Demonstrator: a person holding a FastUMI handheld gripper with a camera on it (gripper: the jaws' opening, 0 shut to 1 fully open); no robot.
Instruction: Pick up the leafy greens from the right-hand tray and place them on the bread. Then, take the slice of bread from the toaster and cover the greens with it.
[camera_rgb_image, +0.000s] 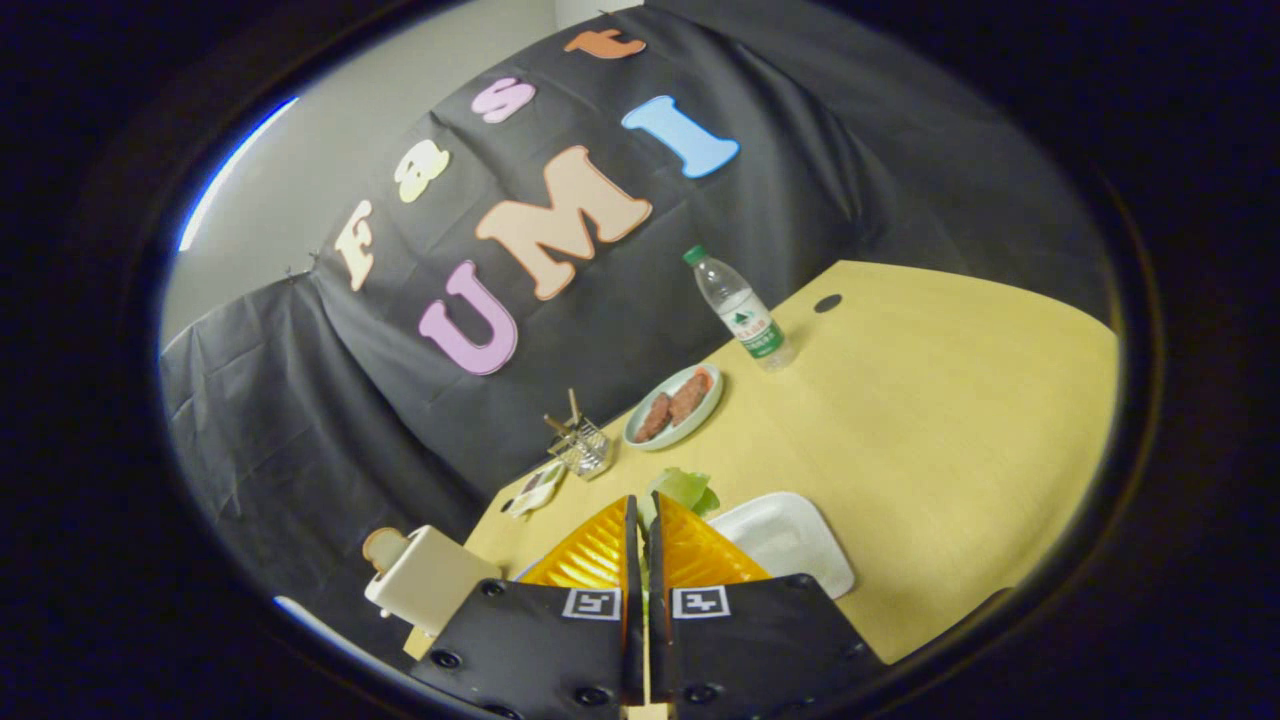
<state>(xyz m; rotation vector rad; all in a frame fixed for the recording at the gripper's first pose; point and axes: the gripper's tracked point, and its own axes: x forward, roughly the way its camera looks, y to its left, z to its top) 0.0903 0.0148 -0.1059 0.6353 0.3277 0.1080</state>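
The hand-held gripper (641, 520) with orange ribbed fingers is clamped on the pale green leafy greens (684, 489), lifted above the white rectangular tray (795, 545). The cream toaster (428, 578) sits near left on the yellow wooden table (930, 430).

The single fisheye camera rides on the gripper (641, 520), looking forward along its orange fingers (590, 550) from close above the table (930, 420). Tilted, it faces the booth's black cloth wall (620, 330) beyond.
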